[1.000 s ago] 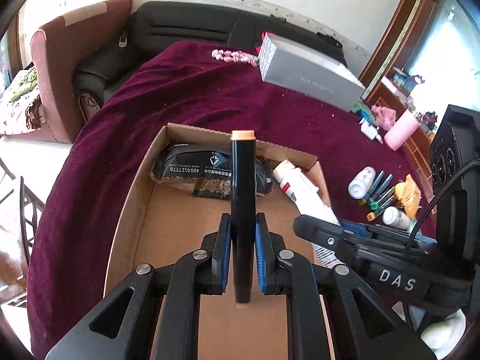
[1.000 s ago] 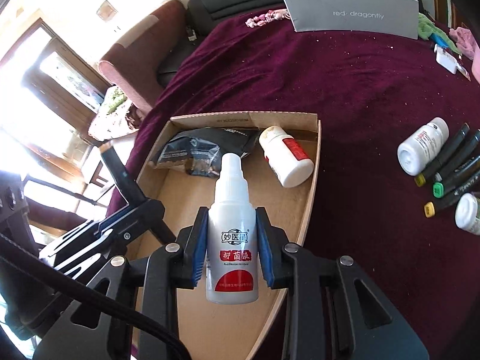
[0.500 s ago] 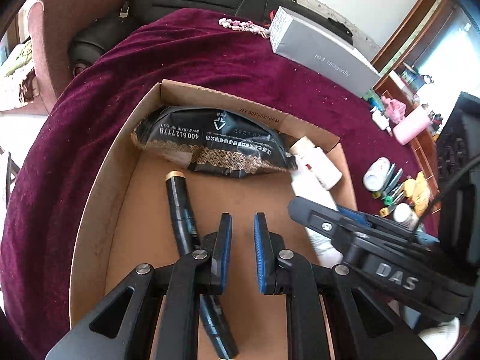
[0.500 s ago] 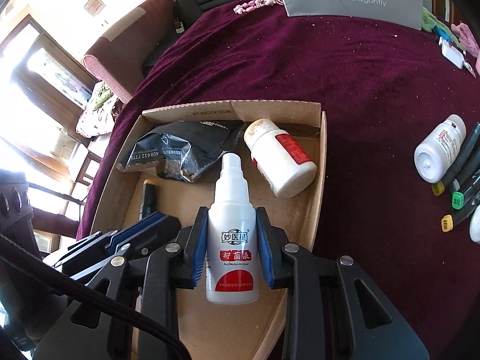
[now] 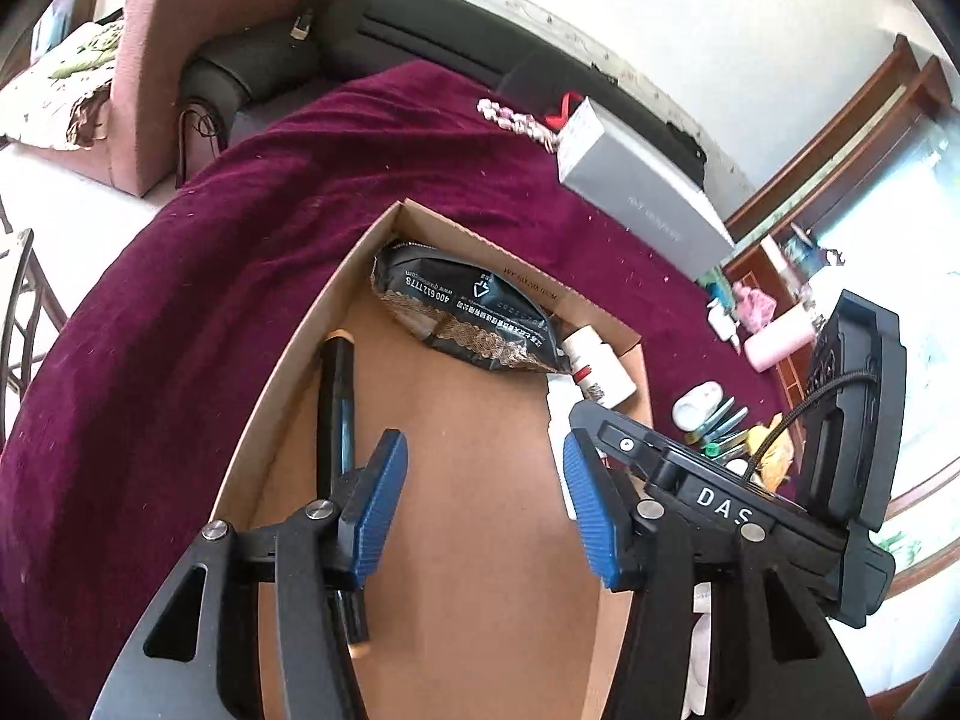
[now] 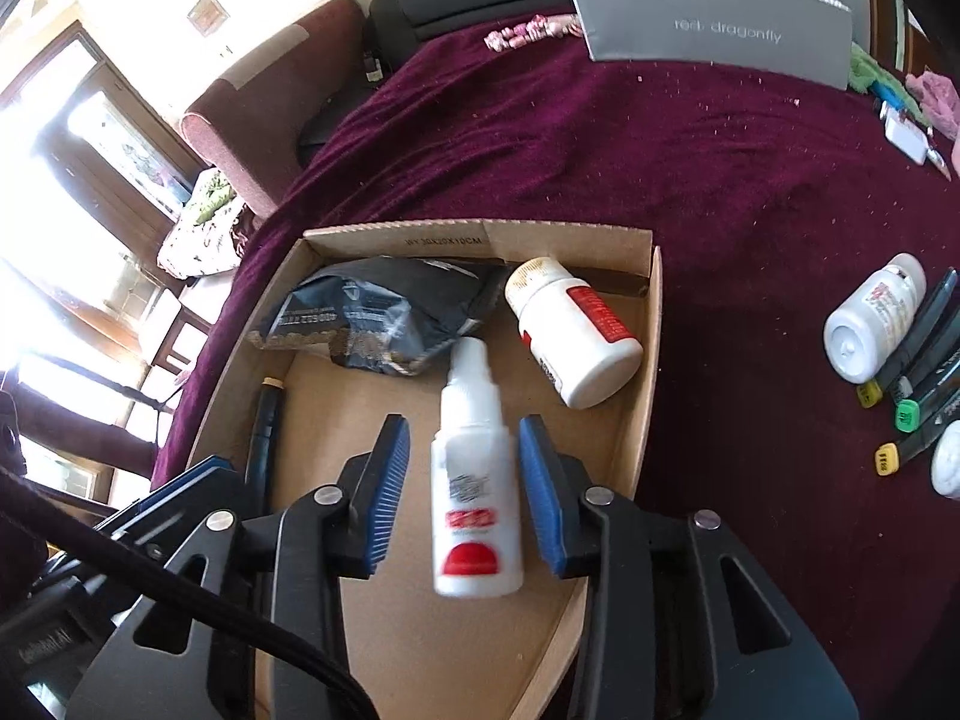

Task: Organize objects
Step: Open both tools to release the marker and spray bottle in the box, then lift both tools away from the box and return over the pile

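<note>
Dropper bottle (image 6: pixel 477 480) between parted pads (image 6: pixel 390 492)

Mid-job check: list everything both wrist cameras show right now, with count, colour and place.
cardboard box: 1, brown, open, on the cloth
black packet: 1, black, at the box's far end
black marker: 1, black, lying along the box's left wall
pill bottle: 1, white with red label, lying in the box's far right corner
dropper bottle: 1, white with red label, blurred, between the right gripper's pads with gaps either side
cloth: 1, maroon, covering the table
grey box: 1, grey, far edge
loose markers: several, dark, right of the box
white bottle: 1, beside them
left gripper: opening, nothing between its pads
right gripper: opening
</note>
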Demonstrator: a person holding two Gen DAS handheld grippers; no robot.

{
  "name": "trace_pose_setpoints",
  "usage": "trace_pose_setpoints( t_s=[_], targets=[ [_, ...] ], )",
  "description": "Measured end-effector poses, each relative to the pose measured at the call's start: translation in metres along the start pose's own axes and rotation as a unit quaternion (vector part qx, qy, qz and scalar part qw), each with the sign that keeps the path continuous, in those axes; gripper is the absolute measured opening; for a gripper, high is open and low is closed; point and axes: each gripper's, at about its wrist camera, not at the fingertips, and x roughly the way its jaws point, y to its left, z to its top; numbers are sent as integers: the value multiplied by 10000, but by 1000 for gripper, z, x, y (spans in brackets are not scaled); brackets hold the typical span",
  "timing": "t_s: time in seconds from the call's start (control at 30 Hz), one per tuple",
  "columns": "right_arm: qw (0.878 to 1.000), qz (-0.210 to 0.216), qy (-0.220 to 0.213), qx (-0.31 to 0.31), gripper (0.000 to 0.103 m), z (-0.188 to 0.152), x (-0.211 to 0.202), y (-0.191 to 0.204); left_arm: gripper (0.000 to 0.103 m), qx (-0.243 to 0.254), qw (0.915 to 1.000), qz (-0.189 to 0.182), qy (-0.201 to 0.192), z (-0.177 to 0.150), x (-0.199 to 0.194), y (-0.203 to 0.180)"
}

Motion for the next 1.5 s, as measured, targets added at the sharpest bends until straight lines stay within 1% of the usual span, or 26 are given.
trace_pose_setpoints(
  t_s=[0.03, 0.1, 0.13, 0.3, 0.43, 0.5, 0.7, 0.8, 0.87, 0.93, 1.0, 1.07, 1.1, 1.13, 1.2, 1.27, 1.3, 1.33, 1.37, 1.4, 1.43, 1.47, 1.5],
  targets=[
    [10000, -11, -63, -46, 38, -2, -5, 2, 50, -10, 10000, -8, -42, -3, -4, 0],
    [9997, -21, -176, -144, 46, -5, -15, 6, 50, -28, 9999, -16, -101, -8, -9, -3],
    [9994, -42, -258, -230, 47, -8, -22, 9, 50, -33, 9999, -23, -121, -10, -12, -5],
    [9975, -64, -482, -505, 49, -21, -47, 15, 51, -116, 9995, -48, -287, -23, -26, -12],
    [9957, -103, -647, -655, 50, -31, -65, 17, 51, -119, 9984, 105, -540, -36, -40, -18],
    [9943, -158, -745, -744, 52, -37, -73, 17, 51, -106, 9978, 180, -626, -42, -45, -22],
    [9891, -362, -1062, -956, 56, -54, -103, 11, 51, 169, 9969, 276, -719, -57, -55, -47],
    [9872, -453, -1178, -978, 57, -61, -119, 0, 51, 364, 9958, 222, -815, -62, -62, -65],
    [9876, -445, -1173, -940, 57, -63, -127, -9, 51, 490, 9943, 133, -942, -66, -71, -80],
    [9877, -481, -1232, -835, 57, -64, -147, -28, 51, 673, 9913, 6, -1135, -67, -83, -101],
    [9836, -737, -1440, -798, 57, -61, -181, -49, 51, 856, 9866, -153, -1380, -67, -98, -121],
    [9774, -1057, -1659, -779, 57, -57, -216, -67, 51, 1011, 9798, -346, -1691, -65, -117, -145],
    [9730, -1255, -1788, -749, 57, -55, -240, -78, 51, 1068, 9763, -456, -1824, -64, -127, -155],
    [9667, -1511, -1951, -680, 57, -51, -274, -93, 51, 1152, 9721, -603, -1955, -62, -137, -168],
    [9576, -1850, -2133, -573, 57, -44, -318, -109, 51, 1375, 9613, -858, -2226, -58, -160, -194],
    [9425, -2296, -2391, -428, 57, -34, -378, -125, 52, 1585, 9509, -1031, -2450, -55, -178, -218],
    [9325, -2551, -2525, -395, 57, -29, -408, -130, 56, 1701, 9455, -1126, -2537, -53, -187, -230],
    [9153, -2983, -2677, -402, 57, -21, -448, -131, 58, 1794, 9400, -1211, -2637, -50, -198, -242],
    [9041, -3228, -2769, -419, 57, -17, -468, -130, 58, 1860, 9350, -1254, -2747, -45, -209, -253],
    [8868, -3575, -2894, -454, 58, -10, -497, -126, 58, 1910, 9312, -1250, -2842, -41, -217, -261],
    [8679, -3927, -3008, -444, 60, -2, -531, -121, 59, 2017, 9248, -1199, -2996, -37, -228, -271],
    [8490, -4228, -3149, -367, 64, 5, -565, -114, 59, 2163, 9172, -1084, -3166, -33, -239, -282],
    [8304, -4450, -3338, -314, 65, 11, -595, -105, 61, 2267, 9110, -983, -3302, -29, -245, -288]
  ],
)
